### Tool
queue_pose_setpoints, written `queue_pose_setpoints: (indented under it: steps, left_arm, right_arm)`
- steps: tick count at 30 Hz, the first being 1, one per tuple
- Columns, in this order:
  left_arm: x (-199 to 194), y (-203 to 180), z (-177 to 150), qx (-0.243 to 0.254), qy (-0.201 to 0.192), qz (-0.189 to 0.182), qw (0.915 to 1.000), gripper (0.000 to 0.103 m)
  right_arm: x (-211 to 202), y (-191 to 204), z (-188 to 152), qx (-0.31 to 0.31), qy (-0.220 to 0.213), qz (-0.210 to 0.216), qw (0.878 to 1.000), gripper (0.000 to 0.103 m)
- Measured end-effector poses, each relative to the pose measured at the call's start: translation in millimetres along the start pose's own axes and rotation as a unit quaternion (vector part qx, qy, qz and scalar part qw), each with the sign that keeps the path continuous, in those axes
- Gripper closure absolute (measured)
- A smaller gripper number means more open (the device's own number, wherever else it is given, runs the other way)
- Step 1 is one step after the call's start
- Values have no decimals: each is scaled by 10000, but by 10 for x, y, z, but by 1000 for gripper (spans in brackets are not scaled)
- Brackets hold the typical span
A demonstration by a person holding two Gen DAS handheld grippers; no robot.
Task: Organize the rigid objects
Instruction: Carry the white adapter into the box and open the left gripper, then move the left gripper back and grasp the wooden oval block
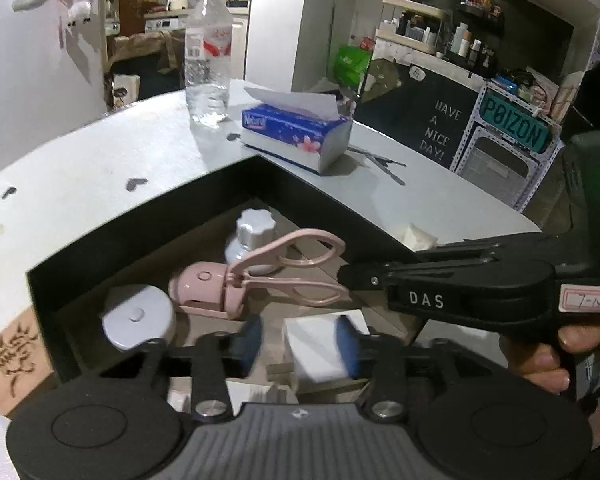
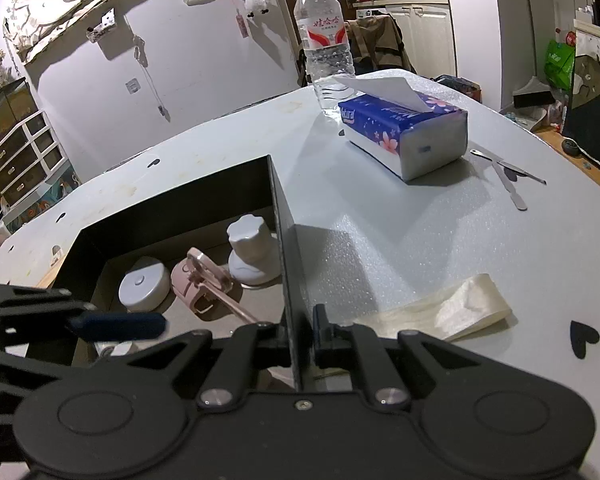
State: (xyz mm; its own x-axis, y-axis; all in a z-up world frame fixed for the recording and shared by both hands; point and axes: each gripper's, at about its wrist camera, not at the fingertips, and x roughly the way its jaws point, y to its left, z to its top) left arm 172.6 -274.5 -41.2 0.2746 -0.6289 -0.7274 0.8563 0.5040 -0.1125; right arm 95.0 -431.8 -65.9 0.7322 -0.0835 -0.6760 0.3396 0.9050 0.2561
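A black open box stands on the white table. It holds a white bottle with a scalloped cap, a pink eyelash curler and a round white jar. My left gripper hangs low inside the box, open, with a small white block between its blue pads. The left pad stands clear of the block. My right gripper is shut on the box's right wall. In the left wrist view, the right gripper reaches in from the right, held by a hand.
A blue tissue pack and a clear water bottle stand behind the box. Thin metal tools lie to the right, and a crumpled pale wrapper is near the right gripper. A brown tag with a drawing lies left of the box.
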Motion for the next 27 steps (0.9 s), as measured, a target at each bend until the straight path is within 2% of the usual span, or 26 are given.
queue_pose_setpoints:
  steps: [3,5,7,12,20,24,27]
  left_arm:
    - [-81,6,0,25,-86,66,9999,47]
    - [-134,4,-1,50,-158,102,9998,35]
    - [-190,-5,-12,71,-240,100,9996,18]
    - [-323,-30,-50,117,-402,63,9991,5]
    - [-592,-46,-128,236,-780,336,9961,1]
    - [-753,10,-195,268,-1189,728,9899,0]
    - [-868,100,-244,205,-1327,1048,9854,0]
  right_arm:
    - [0,-1,0,0,-1,0,10000,94]
    - [0,-1,0,0,-1,1,10000,94]
    - [0,0,1,-3,0,0,10000,94]
    - [0,5,-3,-27,4,-38,10000,95]
    - [-2,8,-6,-29,3,-46,10000,95]
    - [-2,9,-5,-29,5,-51,10000,95]
    - [-6,8,-5,-31,5,-66,10000,95]
